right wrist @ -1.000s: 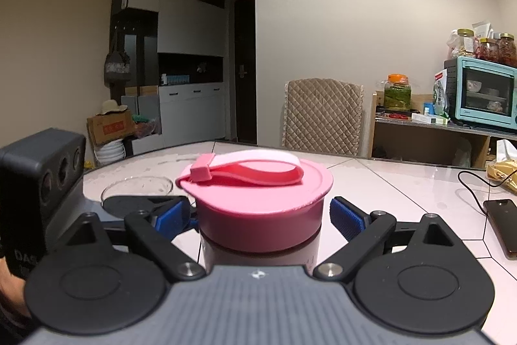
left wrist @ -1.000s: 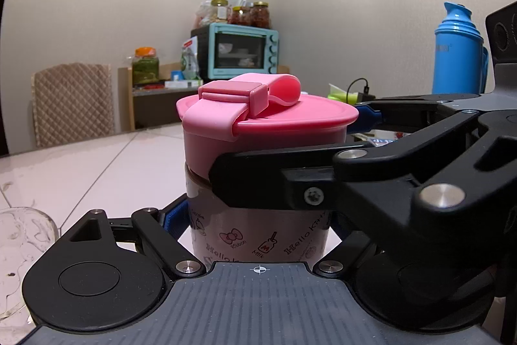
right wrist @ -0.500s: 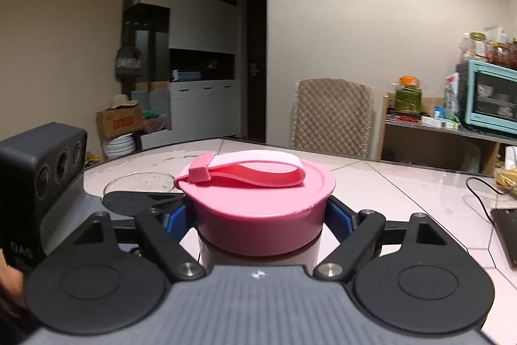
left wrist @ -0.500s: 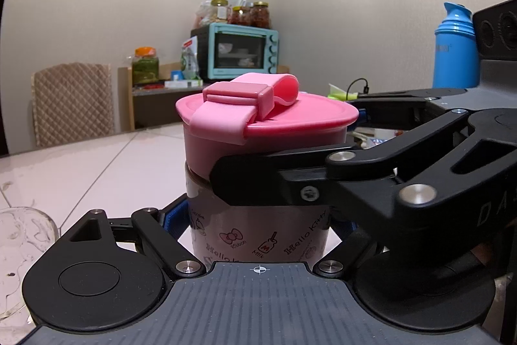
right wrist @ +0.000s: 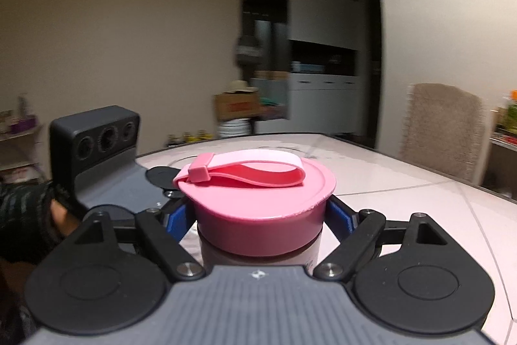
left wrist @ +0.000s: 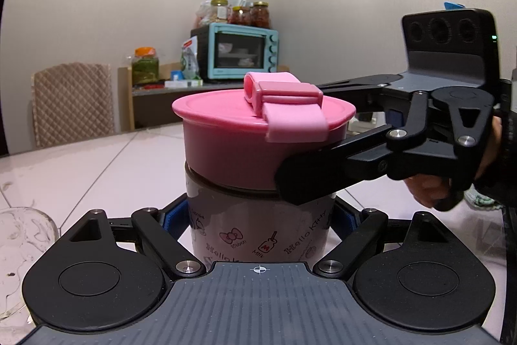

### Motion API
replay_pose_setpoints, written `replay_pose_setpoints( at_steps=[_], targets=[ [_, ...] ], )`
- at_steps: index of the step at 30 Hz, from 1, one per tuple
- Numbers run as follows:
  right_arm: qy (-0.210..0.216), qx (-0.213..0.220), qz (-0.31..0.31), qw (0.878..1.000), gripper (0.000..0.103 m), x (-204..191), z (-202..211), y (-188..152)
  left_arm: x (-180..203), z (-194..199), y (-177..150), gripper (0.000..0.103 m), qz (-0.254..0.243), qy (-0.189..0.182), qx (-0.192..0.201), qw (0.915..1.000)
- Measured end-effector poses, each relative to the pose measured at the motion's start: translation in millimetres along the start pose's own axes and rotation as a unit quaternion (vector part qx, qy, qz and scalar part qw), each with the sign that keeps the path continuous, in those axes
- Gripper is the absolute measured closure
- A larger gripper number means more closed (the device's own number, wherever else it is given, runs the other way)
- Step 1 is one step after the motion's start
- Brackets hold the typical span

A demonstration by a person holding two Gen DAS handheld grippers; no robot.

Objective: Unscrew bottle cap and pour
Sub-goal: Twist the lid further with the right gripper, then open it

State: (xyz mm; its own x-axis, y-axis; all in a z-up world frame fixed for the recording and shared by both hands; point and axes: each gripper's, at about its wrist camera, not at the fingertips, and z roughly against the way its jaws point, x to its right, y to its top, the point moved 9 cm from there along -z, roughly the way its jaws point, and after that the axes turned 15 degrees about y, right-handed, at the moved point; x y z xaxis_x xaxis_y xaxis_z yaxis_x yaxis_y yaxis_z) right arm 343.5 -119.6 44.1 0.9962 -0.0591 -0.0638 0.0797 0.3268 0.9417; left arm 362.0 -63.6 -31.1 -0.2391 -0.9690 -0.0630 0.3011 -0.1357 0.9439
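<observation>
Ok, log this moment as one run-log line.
stage: unscrewing | left gripper: shut on bottle body | right gripper: shut on pink cap | cap: on bottle | pour: not begun

Cap (left wrist: pixel 232 144) pink, strap lighter pink. Bottle (left wrist: pixel 258 228) pale pink, bow and "Hello Kitty" print. Gripper pads (right wrist: pixel 176 222) blue. Oven (left wrist: pixel 239 52) teal.

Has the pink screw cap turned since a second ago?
Yes. In the left wrist view the pink screw cap has rotated: its strap clasp swung from left to right, against the fixed teal oven.
</observation>
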Motion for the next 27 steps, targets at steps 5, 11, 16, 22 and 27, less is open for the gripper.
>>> replay_pose_setpoints(
  at_steps=[5,11,16,22,27],
  targets=[
    [-0.001,-0.001,0.003,1.000,0.018,-5,-1,3,0,1,0,0.013,0.000,-0.001,0.000,1.0000],
    [-0.031,0.000,-0.006,1.000,0.010,-6,-1,8,-5,-2,1,0.013,0.002,-0.002,-0.001,1.0000],
    [-0.090,0.008,-0.009,0.996,0.007,-21,6,9,-5,-2,1,0.013,0.001,-0.002,0.000,1.0000],
    [-0.160,0.040,-0.023,0.986,0.005,-38,12,9,-5,-2,2,0.013,0.001,-0.002,0.000,1.0000],
    [-0.203,0.075,-0.052,0.975,0.004,-42,11,5,-7,-3,3,0.013,0.001,-0.002,0.000,1.0000]
  ],
)
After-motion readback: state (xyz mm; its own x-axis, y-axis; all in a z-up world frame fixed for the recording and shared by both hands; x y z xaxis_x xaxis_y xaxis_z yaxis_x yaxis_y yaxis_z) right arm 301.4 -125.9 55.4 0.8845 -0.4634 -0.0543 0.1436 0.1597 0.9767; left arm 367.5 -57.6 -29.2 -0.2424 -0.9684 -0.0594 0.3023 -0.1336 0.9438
